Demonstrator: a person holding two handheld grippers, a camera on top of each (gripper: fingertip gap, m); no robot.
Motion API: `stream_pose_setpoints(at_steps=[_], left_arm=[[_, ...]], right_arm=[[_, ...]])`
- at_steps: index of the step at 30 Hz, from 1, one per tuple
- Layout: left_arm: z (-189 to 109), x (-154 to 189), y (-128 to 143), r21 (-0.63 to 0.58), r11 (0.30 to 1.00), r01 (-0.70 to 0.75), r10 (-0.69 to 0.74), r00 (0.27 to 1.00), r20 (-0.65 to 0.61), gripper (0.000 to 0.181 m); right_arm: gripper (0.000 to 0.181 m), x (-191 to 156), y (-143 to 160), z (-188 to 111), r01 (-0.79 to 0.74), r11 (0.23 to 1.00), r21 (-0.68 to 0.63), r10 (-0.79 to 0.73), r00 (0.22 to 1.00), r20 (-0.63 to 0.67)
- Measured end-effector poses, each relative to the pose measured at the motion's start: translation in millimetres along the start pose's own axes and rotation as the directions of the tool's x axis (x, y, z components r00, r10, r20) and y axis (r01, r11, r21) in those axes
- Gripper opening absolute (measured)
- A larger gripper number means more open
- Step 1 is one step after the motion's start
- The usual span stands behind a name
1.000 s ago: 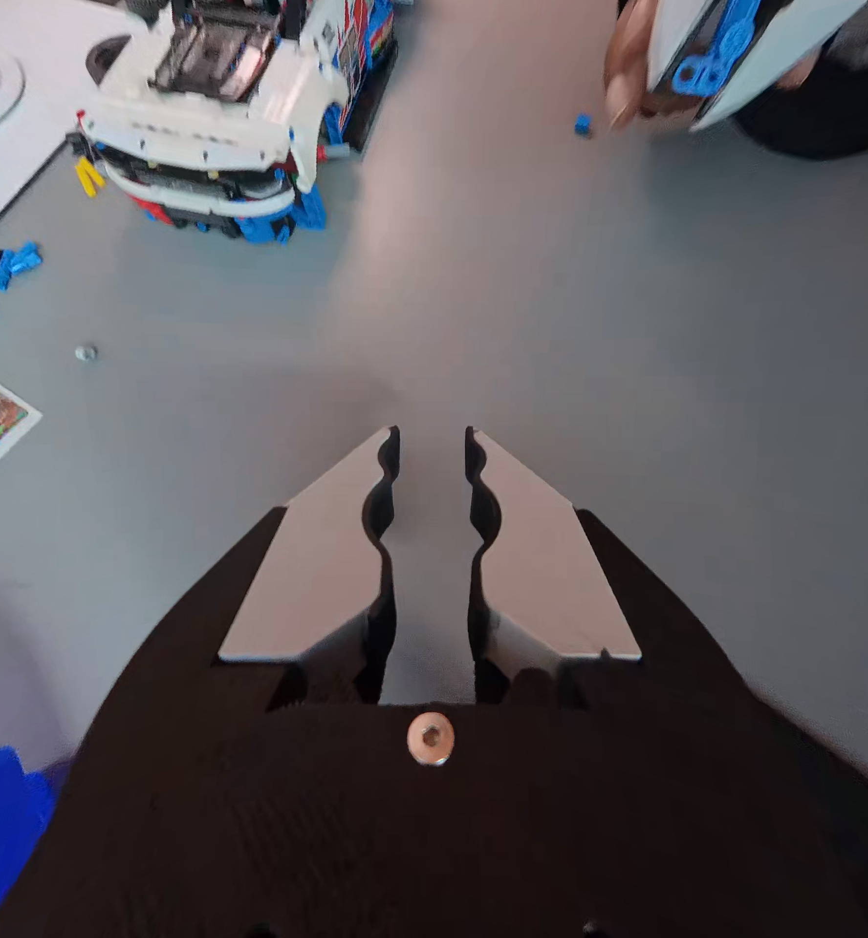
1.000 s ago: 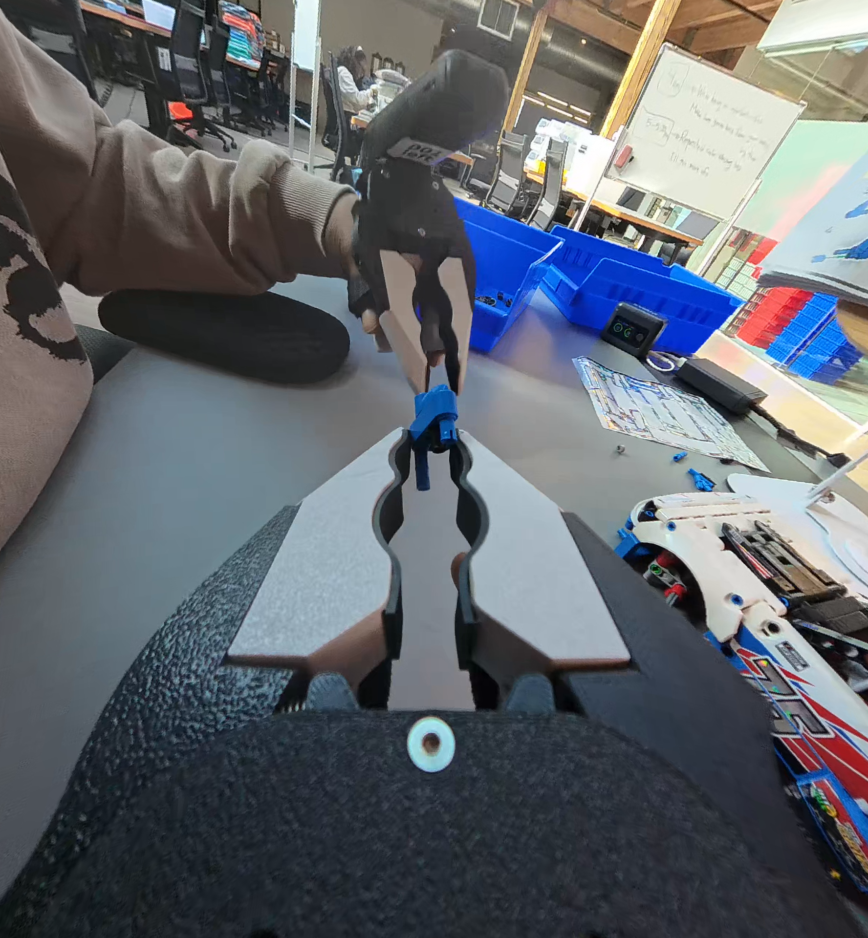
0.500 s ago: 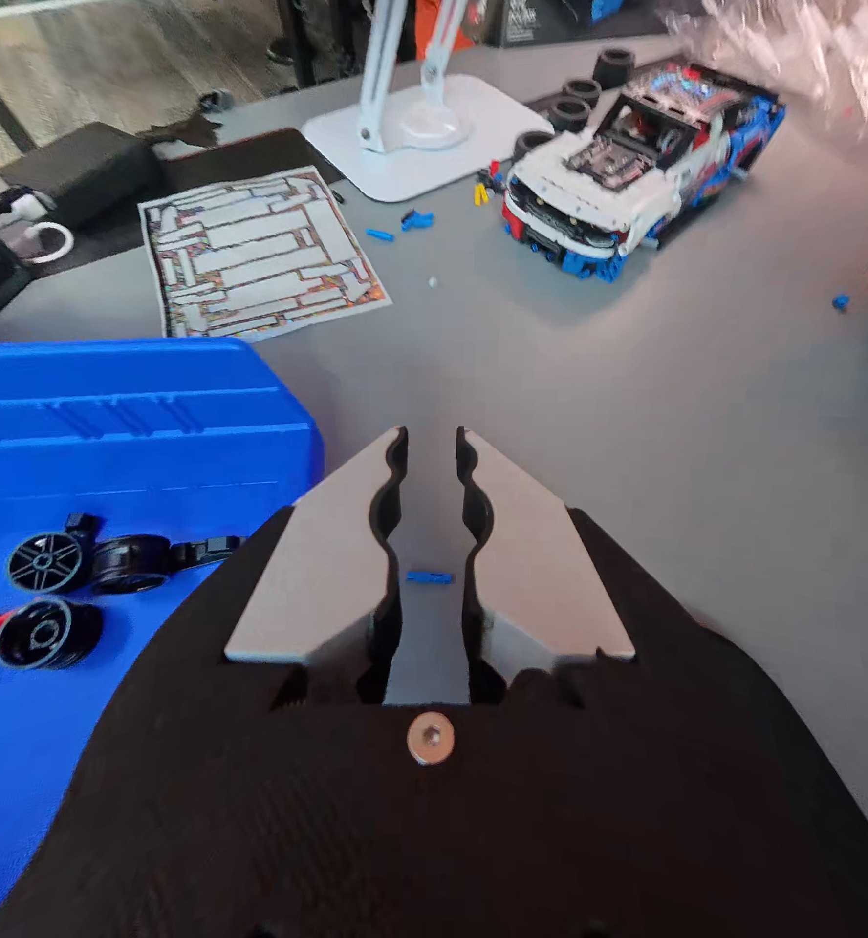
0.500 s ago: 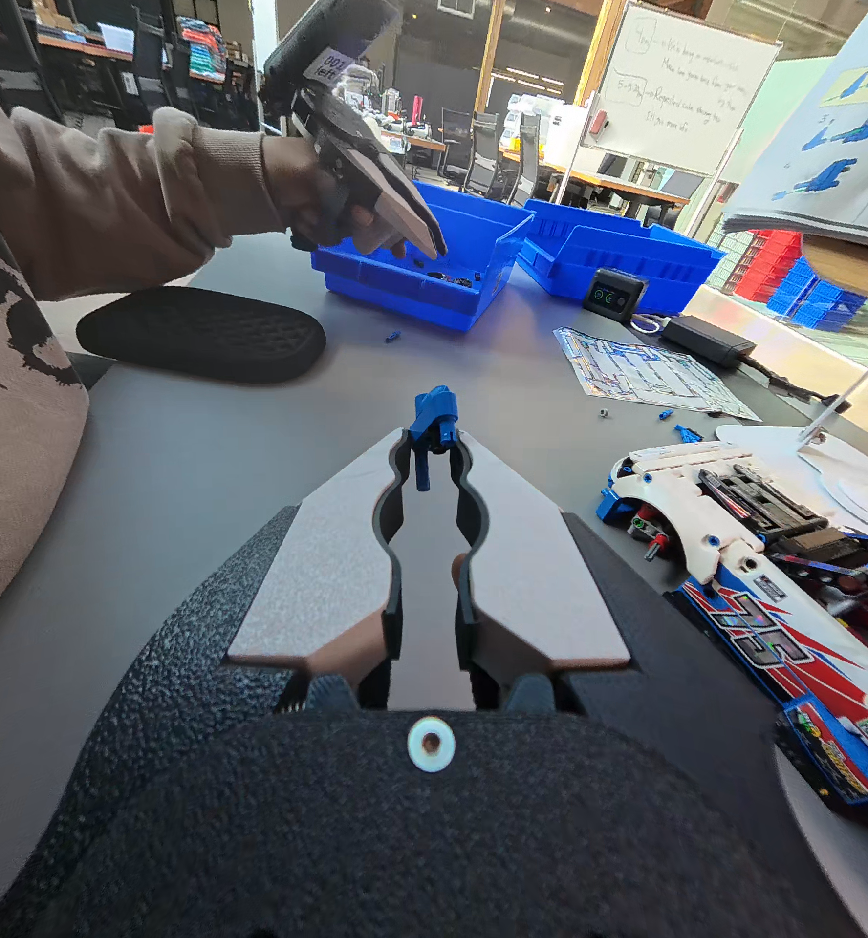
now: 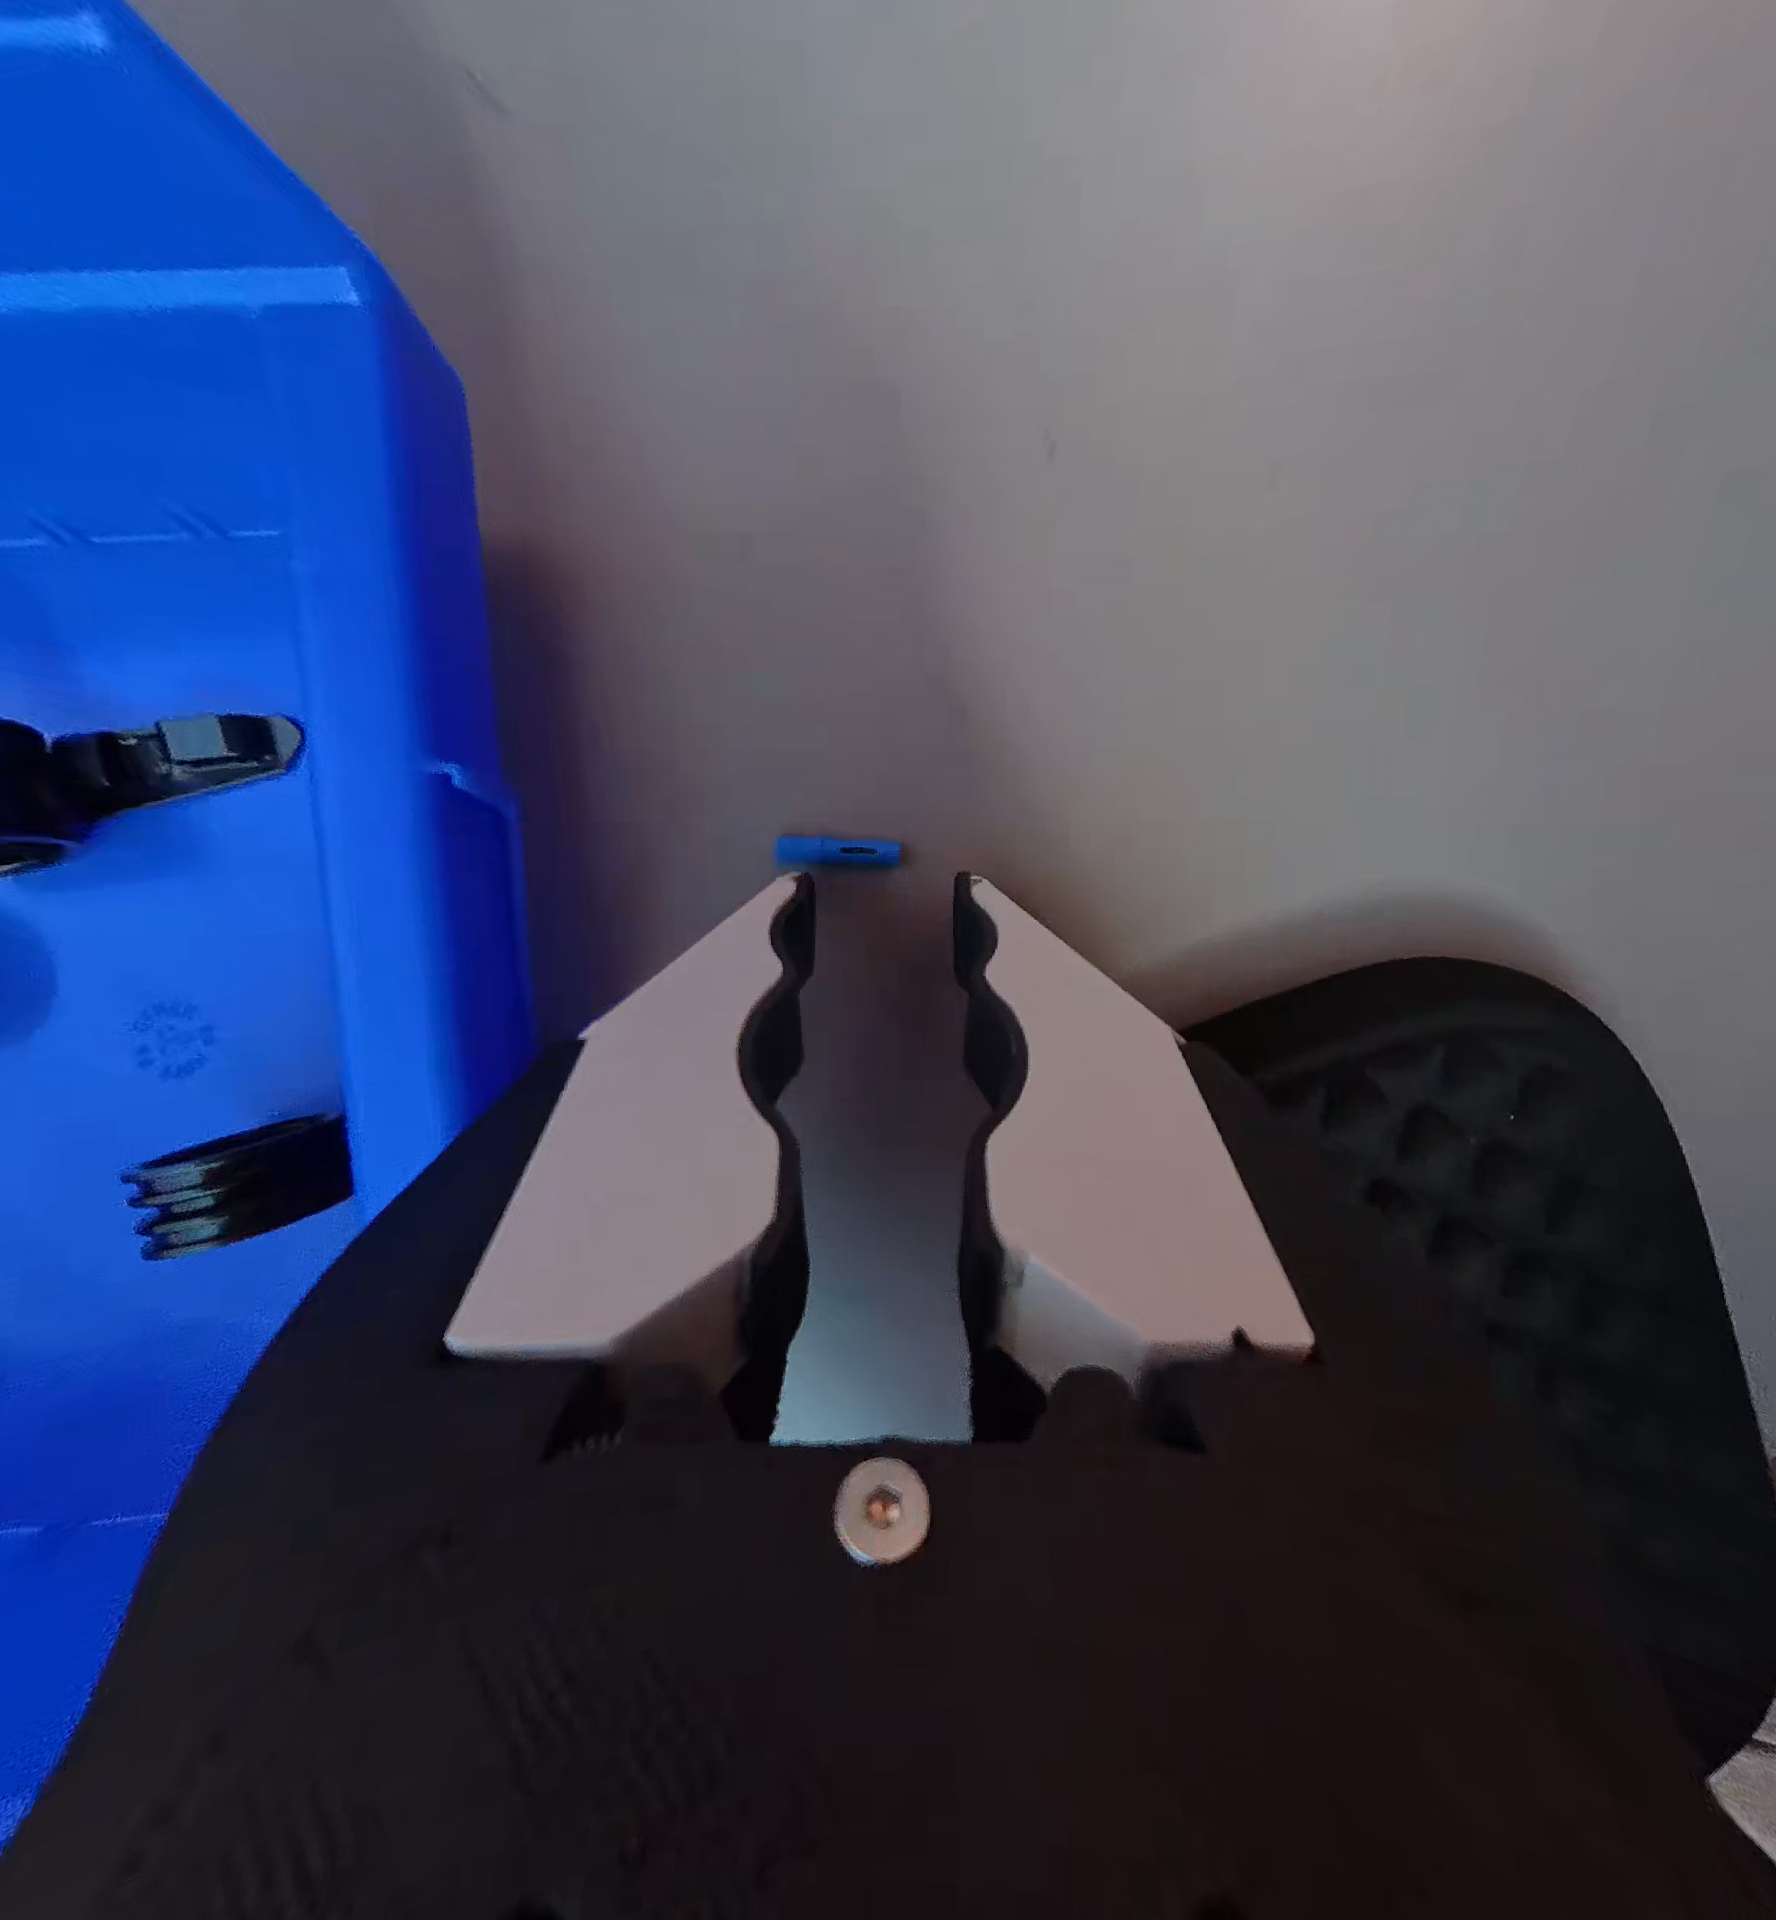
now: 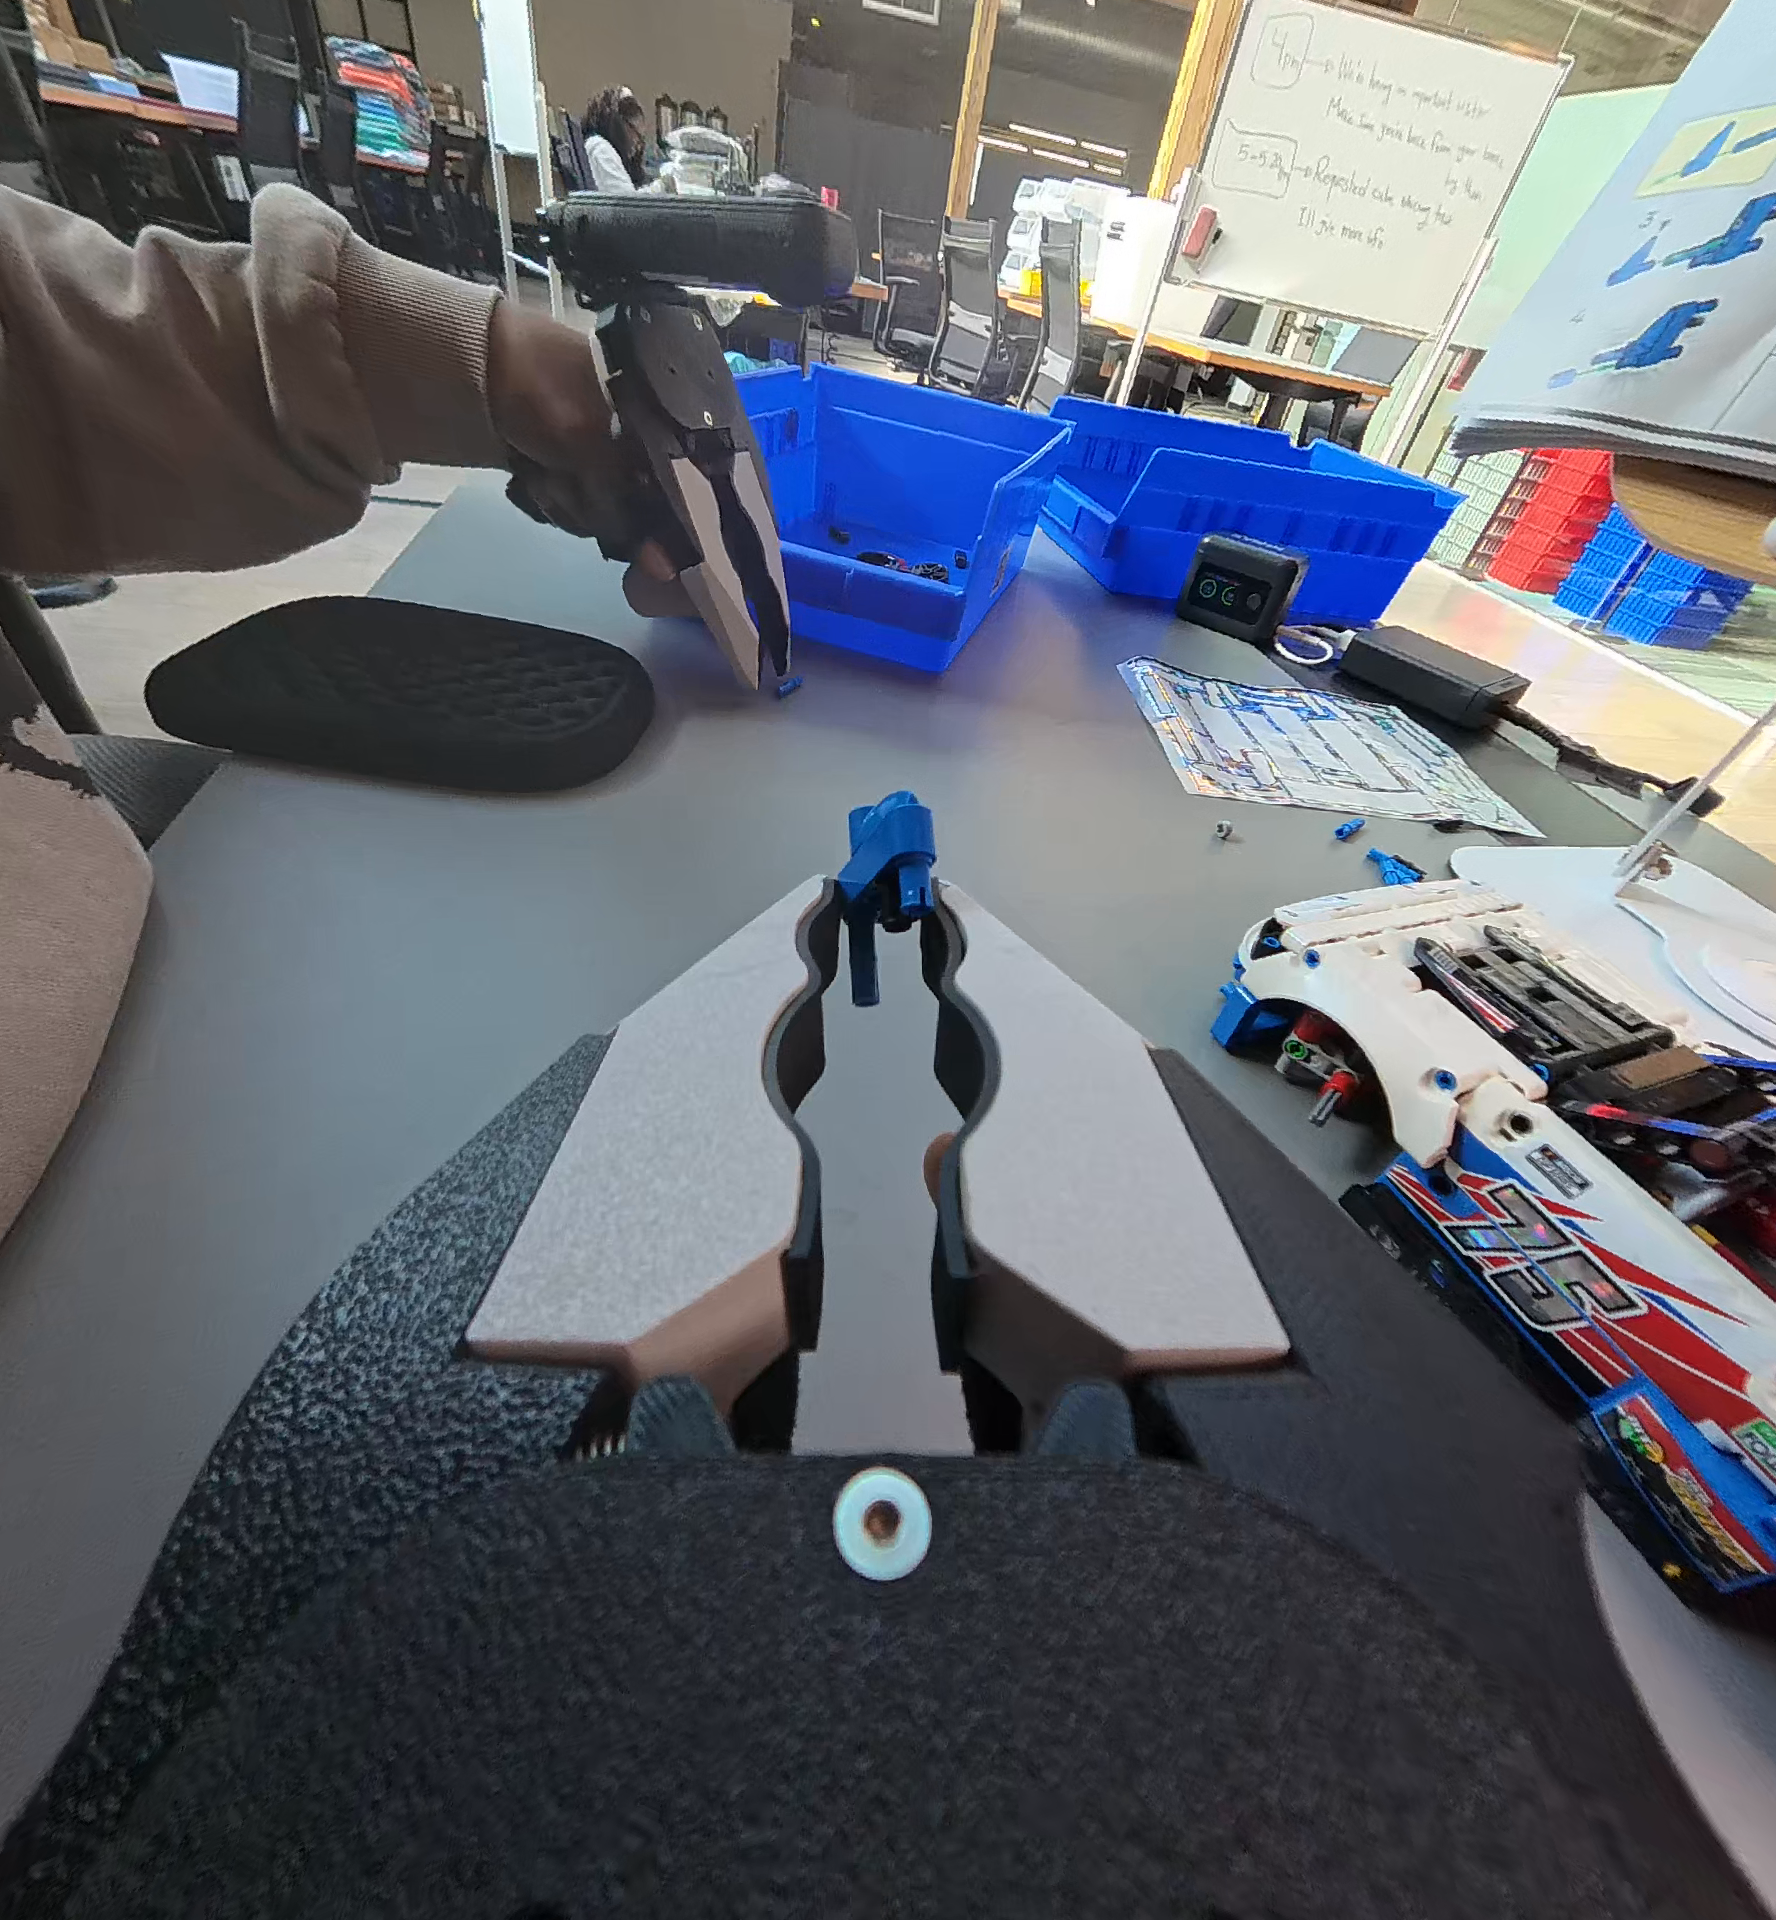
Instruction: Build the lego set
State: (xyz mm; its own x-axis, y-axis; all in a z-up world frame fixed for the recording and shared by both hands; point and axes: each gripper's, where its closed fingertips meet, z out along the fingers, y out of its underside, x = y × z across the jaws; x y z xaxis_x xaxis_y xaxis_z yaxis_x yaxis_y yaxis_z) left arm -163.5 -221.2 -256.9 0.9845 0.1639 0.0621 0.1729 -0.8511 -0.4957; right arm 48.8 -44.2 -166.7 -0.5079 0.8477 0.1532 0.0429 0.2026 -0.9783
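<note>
Dropping from above the bin, the left gripper [image 5: 879,878], jaws spread, is nearing a blue pin [image 5: 838,852] mid-frame; the right gripper [image 6: 879,894] is pinching a blue subassembly [image 6: 889,847]; the car [image 6: 1549,1132], lower right, is lacking wheels.

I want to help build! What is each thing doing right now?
Left gripper: open, empty, tips just short of the pin.
Pin: flat on the table, loose.
Right gripper: shut on the blue piece.
Car: half built.
Near bin: open, parts inside.
</note>
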Motion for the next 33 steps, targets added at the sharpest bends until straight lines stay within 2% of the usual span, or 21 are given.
stream_pose_setpoints(at_steps=[1,5,8,10,14,18,21,23,26,30,33], left_arm=[[2.1,-0.4,0.3,0.002,0.999,0.033,-0.033,0.999,0.001,0.028],[7.2,-3.6,-8.1,0.064,0.993,0.097,-0.098,0.995,0.027,0.029],[10.4,-4.2,-11.4,0.072,0.996,0.056,-0.062,0.995,0.076,0.017],[12.5,0.7,-14.4,0.078,0.996,0.045,-0.050,0.997,0.061,0.008],[18.3,25.5,-21.7,0.104,0.991,-0.083,0.084,0.996,-0.010,0.003],[30.8,74.7,-39.8,0.196,0.961,-0.196,0.223,0.967,-0.125,0.003],[40.4,101.3,-53.5,0.225,0.920,-0.321,0.352,0.929,-0.113,0.003],[43.6,114.9,-58.3,0.232,0.897,-0.376,0.411,0.903,-0.127,0.010],[43.5,117.7,-57.5,0.226,0.900,-0.373,0.411,0.899,-0.151,0.020],[38.9,110.6,-49.2,0.206,0.923,-0.326,0.360,0.919,-0.159,0.021],[37.8,109.5,-47.2,0.206,0.935,-0.290,0.321,0.936,-0.143,0.014]], right_arm=[[0.012,0.4,0.2,-0.9,0.002,1.000,-0.001,-0.002,1.000,-0.003],[0.012,2.0,0.1,-1.9,-0.009,1.000,0.001,0.009,1.000,-0.001],[0.012,1.4,-0.2,-2.6,0.001,1.000,-0.002,-0.001,1.000,0.000],[0.013,1.4,-0.4,-3.6,0.009,1.000,-0.004,-0.009,1.000,-0.002],[0.013,2.8,0.5,-5.3,0.009,1.000,-0.008,-0.009,1.000,-0.003],[0.013,1.6,6.4,-4.3,0.021,0.999,-0.033,-0.021,1.000,0.010],[0.013,1.3,10.1,-3.1,0.024,0.999,-0.048,-0.024,1.000,0.011],[0.013,1.9,12.3,-2.6,0.025,0.998,-0.057,-0.025,1.000,0.008],[0.013,2.5,14.2,-2.6,0.023,0.998,-0.064,-0.023,1.000,0.005],[0.013,1.0,15.5,-1.4,0.020,0.997,-0.071,-0.019,1.000,0.015],[0.013,0.0,17.5,-0.3,0.019,0.997,-0.078,-0.017,1.000,0.021]])
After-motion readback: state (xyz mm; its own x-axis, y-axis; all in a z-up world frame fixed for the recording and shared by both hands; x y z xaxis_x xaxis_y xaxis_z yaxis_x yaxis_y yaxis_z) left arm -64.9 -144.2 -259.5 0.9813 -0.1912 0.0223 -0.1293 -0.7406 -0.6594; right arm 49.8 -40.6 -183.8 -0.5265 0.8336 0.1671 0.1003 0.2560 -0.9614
